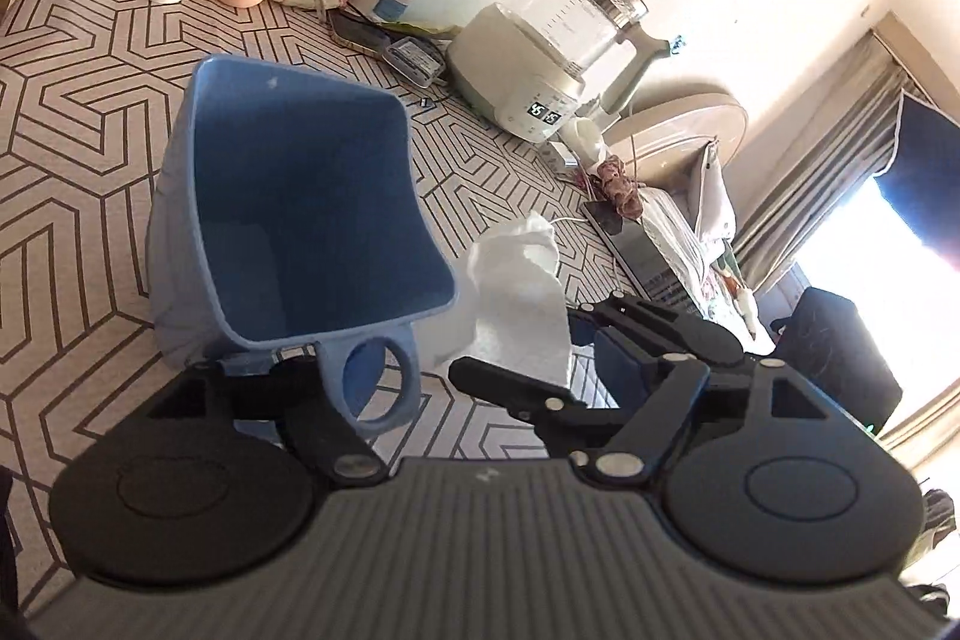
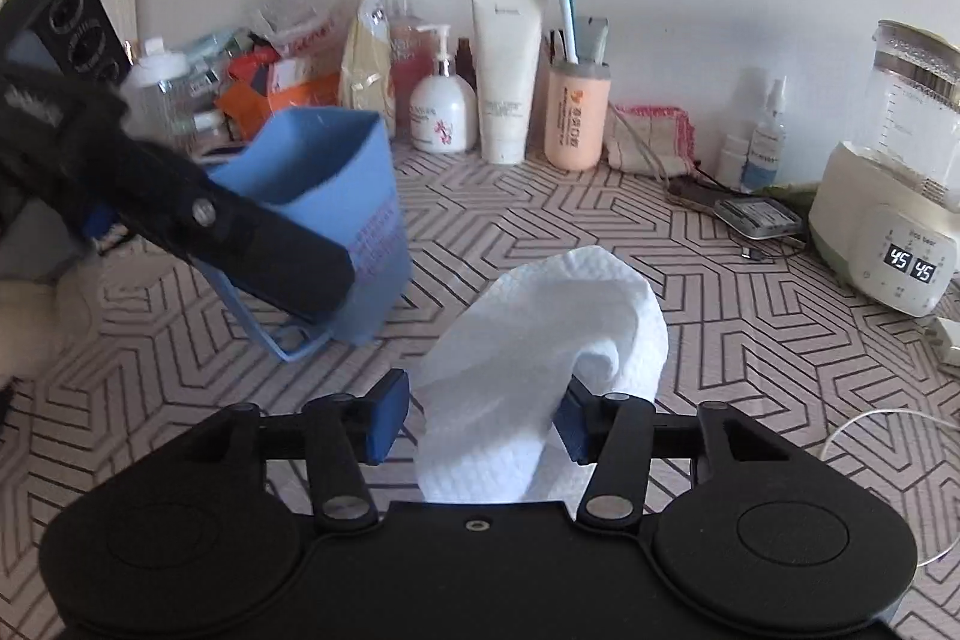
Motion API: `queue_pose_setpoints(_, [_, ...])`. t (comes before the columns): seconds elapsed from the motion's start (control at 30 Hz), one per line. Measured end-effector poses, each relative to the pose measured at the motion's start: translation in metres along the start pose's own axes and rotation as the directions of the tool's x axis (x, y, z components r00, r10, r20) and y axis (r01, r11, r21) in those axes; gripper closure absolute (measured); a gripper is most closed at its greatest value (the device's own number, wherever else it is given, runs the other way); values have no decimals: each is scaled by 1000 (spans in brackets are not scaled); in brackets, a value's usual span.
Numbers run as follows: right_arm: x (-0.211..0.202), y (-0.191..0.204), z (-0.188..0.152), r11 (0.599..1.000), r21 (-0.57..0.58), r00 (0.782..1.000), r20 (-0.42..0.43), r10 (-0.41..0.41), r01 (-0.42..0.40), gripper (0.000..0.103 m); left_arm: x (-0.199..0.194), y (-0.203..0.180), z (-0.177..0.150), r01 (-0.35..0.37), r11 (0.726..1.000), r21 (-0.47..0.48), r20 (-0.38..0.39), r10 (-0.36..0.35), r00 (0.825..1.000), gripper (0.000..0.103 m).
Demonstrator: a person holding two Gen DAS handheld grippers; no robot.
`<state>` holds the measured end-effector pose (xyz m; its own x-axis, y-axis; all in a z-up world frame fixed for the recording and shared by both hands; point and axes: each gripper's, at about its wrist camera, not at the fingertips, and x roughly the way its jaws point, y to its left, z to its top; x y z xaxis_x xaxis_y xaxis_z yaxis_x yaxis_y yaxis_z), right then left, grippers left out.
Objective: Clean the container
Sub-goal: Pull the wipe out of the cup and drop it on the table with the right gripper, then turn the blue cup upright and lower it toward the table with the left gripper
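Light, stiff blue plastic container (image 1: pixel 288 220) stands on patterned tabletop (image 1: pixel 78 112), best gripped by its loop handle, left gripper (image 1: pixel 396 388) fingers wide, right gripper (image 2: pixel 480 424) fingers wide around soft white paper towel (image 2: pixel 540 328).

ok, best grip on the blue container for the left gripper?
Take the blue container by its loop handle. The handle sticks out toward the left gripper, so come straight in from the handle side, one finger through the loop. The body looks too wide for these jaws.

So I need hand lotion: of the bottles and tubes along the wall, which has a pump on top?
The squat white bottle with the pump head, left of the tall white tube; the peach cup only holds toothbrushes.
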<state>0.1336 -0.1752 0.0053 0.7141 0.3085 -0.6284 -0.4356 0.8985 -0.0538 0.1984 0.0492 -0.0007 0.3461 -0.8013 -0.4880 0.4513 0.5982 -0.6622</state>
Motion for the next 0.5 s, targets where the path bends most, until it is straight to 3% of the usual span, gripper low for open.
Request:
queue_pose_setpoints(0.07, [-6, -1, 2, 1000, -16, 1000, 1, 16, -16, 46, 2, -1, 5, 7, 999, -43, -4, -7, 1000, 18])
queue_pose_setpoints(0.17, [-14, -23, 2, 973, 137, 983, 43, 180, -184, 46, 6, 4, 11, 72, 986, -149, -6, -74, 997, 16])
queue_pose_setpoints(0.2, [-16, -27, 1, 971, 161, 984, 48, 173, -179, 45, 8, 8, 13, 108, 972, -208, -5, -112, 994, 16])
queue_pose_setpoints(0.23, [-19, -24, -2, 985, 137, 994, 48, 102, -107, 45, 9, 12, 15, 144, 953, -266, -1, -150, 989, 16])
queue_pose_setpoints(0.3, [-29, -19, -9, 991, 116, 995, 80, 54, -63, 45, 10, 15, 14, 159, 939, -304, 7, -165, 986, 16])
queue_pose_setpoints(0.33, [-35, -16, -12, 992, 109, 993, 105, 51, -62, 45, 11, 16, 14, 163, 934, -319, 11, -169, 986, 16])
queue_pose_setpoints(0.4, [-47, -5, -17, 986, 95, 977, 180, 119, -137, 45, 12, 17, 11, 161, 930, -332, 7, -168, 986, 16])
queue_pose_setpoints(0.5, [-43, 20, -13, 984, 69, 969, 200, 146, -163, 45, 15, 19, 7, 175, 917, -358, -5, -189, 982, 16])
